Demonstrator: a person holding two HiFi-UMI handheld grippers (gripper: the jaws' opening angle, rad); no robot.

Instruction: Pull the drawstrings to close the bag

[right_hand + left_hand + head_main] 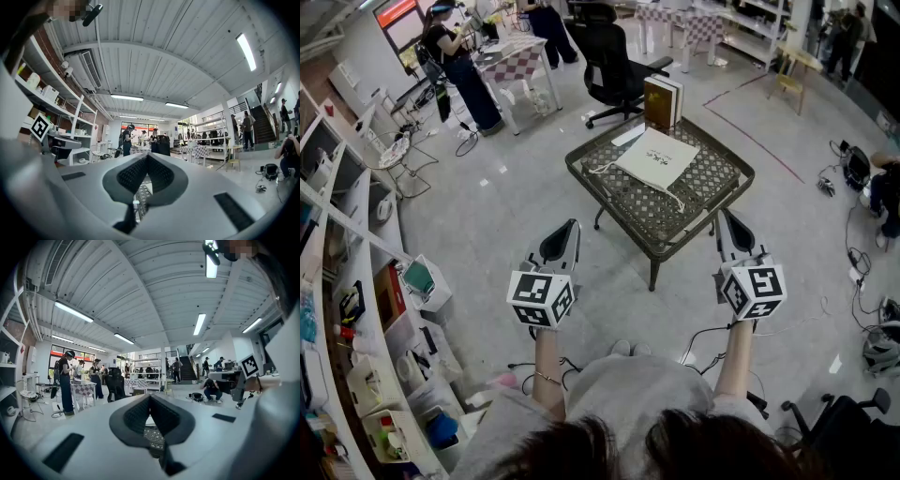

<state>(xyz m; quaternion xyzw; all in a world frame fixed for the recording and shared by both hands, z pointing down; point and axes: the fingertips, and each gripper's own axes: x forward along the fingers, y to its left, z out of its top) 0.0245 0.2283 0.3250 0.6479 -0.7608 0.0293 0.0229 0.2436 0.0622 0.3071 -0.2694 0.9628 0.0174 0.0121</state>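
Mesh table (630,204), bag (656,157) well beyond fingers (565,242)

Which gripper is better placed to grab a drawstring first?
Probably the right gripper: shut and empty like the left gripper, but its tip is by the table, nearer the drawstring trailing from the bag.

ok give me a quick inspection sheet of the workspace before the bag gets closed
surface: low lattice-top table
job's things: white drawstring bag flat on the table, cords trailing loose, untouched
clutter: upright brown box or books at the table's far corner
grippers: left claw and right claw both shut, empty, short of the table
cables: floor cables loose at right
surroundings: office chair, shelving at left, people at a checked table
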